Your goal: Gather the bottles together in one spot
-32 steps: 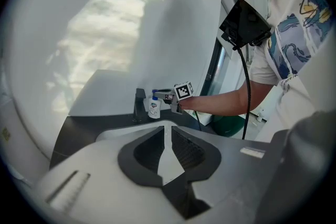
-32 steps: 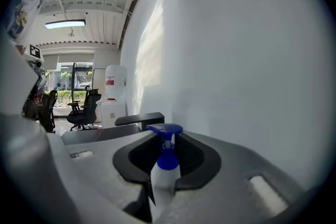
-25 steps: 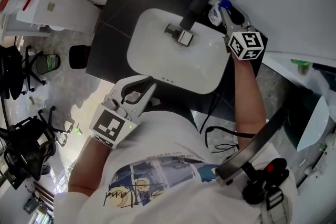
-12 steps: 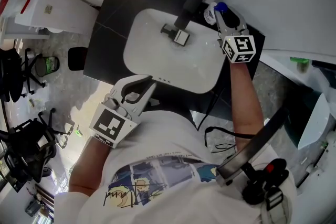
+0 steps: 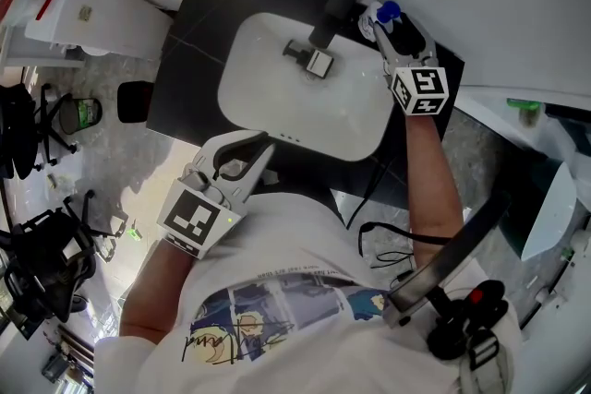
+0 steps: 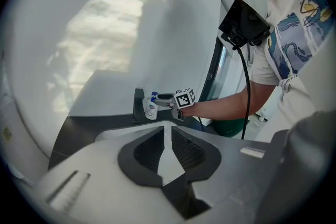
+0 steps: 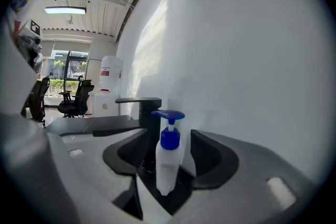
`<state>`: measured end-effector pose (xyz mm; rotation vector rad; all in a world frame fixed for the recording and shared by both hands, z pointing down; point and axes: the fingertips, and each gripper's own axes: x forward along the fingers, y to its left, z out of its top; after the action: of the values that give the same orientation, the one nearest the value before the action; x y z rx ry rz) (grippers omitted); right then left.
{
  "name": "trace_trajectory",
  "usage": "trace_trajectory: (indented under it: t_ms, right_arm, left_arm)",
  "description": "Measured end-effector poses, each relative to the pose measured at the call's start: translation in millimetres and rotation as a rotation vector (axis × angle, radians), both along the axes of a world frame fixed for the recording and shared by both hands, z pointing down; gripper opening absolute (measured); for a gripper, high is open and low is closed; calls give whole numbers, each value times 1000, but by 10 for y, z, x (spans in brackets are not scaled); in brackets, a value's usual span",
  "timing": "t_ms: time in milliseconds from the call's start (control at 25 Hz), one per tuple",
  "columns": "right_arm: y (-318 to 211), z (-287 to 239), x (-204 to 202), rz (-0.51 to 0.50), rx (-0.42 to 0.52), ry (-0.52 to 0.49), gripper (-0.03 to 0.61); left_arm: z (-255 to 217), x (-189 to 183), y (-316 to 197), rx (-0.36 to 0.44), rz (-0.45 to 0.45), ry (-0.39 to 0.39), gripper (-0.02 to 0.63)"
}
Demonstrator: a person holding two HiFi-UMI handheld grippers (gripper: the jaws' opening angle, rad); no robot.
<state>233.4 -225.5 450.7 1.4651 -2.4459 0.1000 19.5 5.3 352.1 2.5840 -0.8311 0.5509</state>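
Closest in, the left gripper (image 5: 264,150) hangs over the near rim of the white sink basin (image 5: 277,97), its marker cube by the person's white shirt (image 5: 305,291). Its own view shows the jaw tips together with nothing between them, and it sits just where it did a second ago. Beyond the basin, the black faucet (image 5: 334,6) rises from the back of the dark counter (image 5: 189,51). Just beside the faucet, on the side toward the right arm, stands the white pump bottle (image 7: 168,165) with its blue head, upright against the white wall (image 7: 252,50). The right gripper (image 5: 395,28) reaches to it. A second ago its jaws stood narrow around the bottle. They have just been opening and are now spread wide, one on either side of the bottle, with a gap visible between each pad and the bottle's body. Bottle and gripper sit at much the same spot by the faucet as before.
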Motion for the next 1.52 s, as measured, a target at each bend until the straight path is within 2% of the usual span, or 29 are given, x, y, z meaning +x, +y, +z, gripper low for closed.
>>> trace_trajectory:
  t_ms: [120,240,440,600,760,960,1280,1520]
  right_arm:
    - [196,111,-2,18,-43,30,241]
    - [475,298,-127,-11,-104,86,241]
    - [970,667,-591,-127,-229,167,227]
    - [1155,999,-1116,-261,-321,254,204]
    - [1113,1290,-1511,-353,-397,326,175]
    - [965,1656,-1782,-430,-465,456,158]
    - [639,2174,-1967,-463,-504,682,149]
    - [484,2565,-1929,-477,-540,818,147]
  left_arm:
    - [13,-50,17,-2,-8,8,48]
    - [37,-90,43,-1,-10,16,48]
    - [55,-172,101,-7,-24,25,48]
    - [43,-260,126,-5,-42,28,48]
    - [34,-393,169,-5,-75,27,48]
    - [52,-607,205,-14,-143,20,48]
    - [134,-933,291,-44,-258,30,48]
    - [261,-1058,303,-79,-332,39,48]
